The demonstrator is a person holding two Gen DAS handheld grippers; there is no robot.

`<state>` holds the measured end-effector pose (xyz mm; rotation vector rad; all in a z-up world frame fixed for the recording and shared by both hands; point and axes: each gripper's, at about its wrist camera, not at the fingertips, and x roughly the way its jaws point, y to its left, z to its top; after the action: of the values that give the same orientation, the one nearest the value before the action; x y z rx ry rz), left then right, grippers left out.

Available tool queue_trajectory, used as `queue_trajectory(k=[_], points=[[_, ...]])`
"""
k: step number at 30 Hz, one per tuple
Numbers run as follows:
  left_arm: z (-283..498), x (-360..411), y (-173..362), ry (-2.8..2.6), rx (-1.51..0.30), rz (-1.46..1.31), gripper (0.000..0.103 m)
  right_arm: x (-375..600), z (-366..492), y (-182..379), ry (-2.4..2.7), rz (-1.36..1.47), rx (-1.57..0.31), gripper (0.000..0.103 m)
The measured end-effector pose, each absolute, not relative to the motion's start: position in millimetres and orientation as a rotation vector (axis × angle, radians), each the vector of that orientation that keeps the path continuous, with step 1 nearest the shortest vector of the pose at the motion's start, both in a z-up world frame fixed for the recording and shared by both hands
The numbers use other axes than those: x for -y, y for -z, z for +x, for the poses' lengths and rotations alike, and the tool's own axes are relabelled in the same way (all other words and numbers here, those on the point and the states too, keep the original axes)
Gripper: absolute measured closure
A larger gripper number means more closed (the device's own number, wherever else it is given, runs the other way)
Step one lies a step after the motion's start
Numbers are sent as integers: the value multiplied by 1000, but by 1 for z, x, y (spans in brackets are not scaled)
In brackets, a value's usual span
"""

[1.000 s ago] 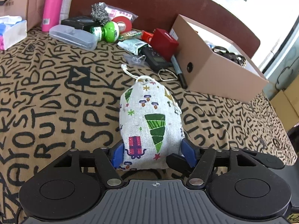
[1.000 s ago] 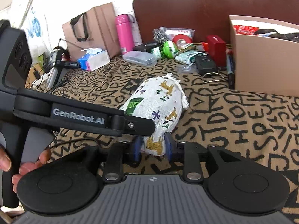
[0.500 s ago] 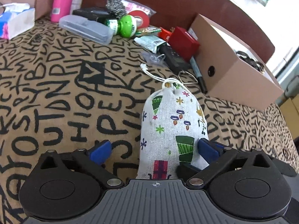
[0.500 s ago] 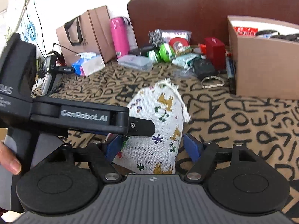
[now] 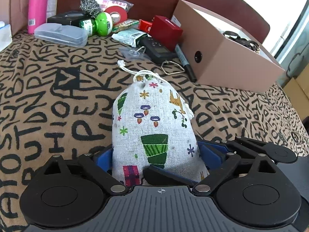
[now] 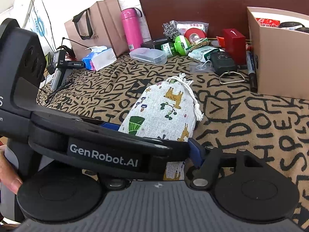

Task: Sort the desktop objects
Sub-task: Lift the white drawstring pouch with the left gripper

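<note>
A white drawstring bag (image 5: 154,119) printed with trees and reindeer lies on the lettered brown tablecloth (image 5: 48,96), its tied neck pointing away. My left gripper (image 5: 156,154) straddles the bag's near end. Its jaws are closing, and its blue pads (image 5: 102,158) stand right beside the cloth without squeezing it. My right gripper (image 6: 154,150) comes at the same end of the bag (image 6: 166,108) from the right. Its jaws are also closing, and one blue pad (image 6: 195,152) shows at the bag's edge. The other pad is hidden behind the left gripper's body.
An open cardboard box (image 5: 222,58) stands at the back right, with a marker (image 5: 185,61) and a black device (image 5: 154,48) beside it. A red box (image 5: 166,31), green bottle (image 5: 100,25), clear case (image 5: 61,34) and pink flask (image 5: 37,3) line the back. A paper bag (image 6: 96,25) and tissues (image 6: 98,58) stand far left.
Both grippers let go of the bag's near end and spread their jaws. They then slid forward and lower, so the bag sits deeper between them, and the jaws have narrowed a little.
</note>
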<state>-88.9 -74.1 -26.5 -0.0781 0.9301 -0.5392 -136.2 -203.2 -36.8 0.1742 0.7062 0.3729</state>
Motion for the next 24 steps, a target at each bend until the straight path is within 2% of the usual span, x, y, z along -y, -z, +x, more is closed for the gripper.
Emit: queue_trajectory(k=[11,18,24], points=[[-88,75,27,528,-931,-81,6,205,-137,38,-373,186,-696,36],[-101,76,19,516,-929,-69,21,208,-148,35,-355,176,-685,47],[-117,86,13,530,-924,-39,27,215,-165,32,-338,177,-671,52]])
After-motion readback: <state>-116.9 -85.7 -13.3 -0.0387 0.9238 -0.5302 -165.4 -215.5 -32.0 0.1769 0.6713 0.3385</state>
